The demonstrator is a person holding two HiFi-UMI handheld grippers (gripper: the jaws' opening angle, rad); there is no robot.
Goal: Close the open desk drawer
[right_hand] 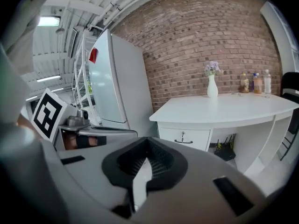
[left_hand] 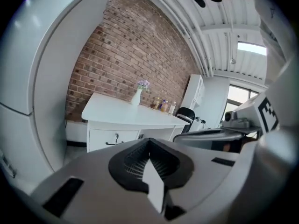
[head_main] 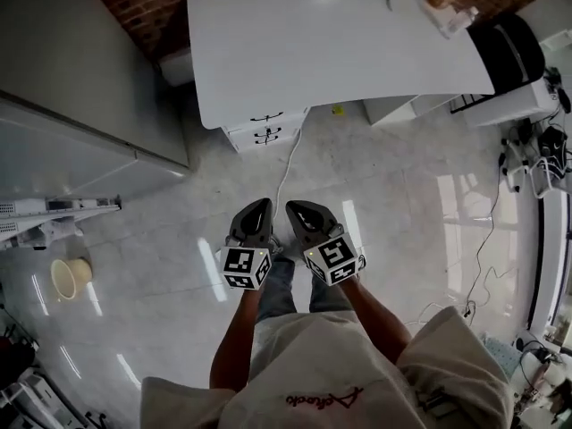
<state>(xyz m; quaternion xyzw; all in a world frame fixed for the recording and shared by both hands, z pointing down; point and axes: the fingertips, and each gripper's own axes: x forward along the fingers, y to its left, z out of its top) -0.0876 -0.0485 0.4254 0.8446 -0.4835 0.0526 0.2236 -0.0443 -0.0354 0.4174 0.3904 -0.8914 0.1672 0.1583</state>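
Head view: grey-and-black left gripper and matching right gripper side by side, both shut on nothing, white desk drawer with black handle well apart at 12 o'clock, front facing them, left slightly nearer. Left gripper view: drawer at 10 o'clock beyond closed tips. Right gripper view: drawer at 2 o'clock past closed tips.

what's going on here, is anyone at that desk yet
Not yet. A person stands on the floor, back from the desk, with a gripper in each hand. The left gripper and right gripper are both shut and empty, held side by side and aimed toward the desk. Nothing touches the drawers under it. From this far away I can't tell whether one of them stands open.
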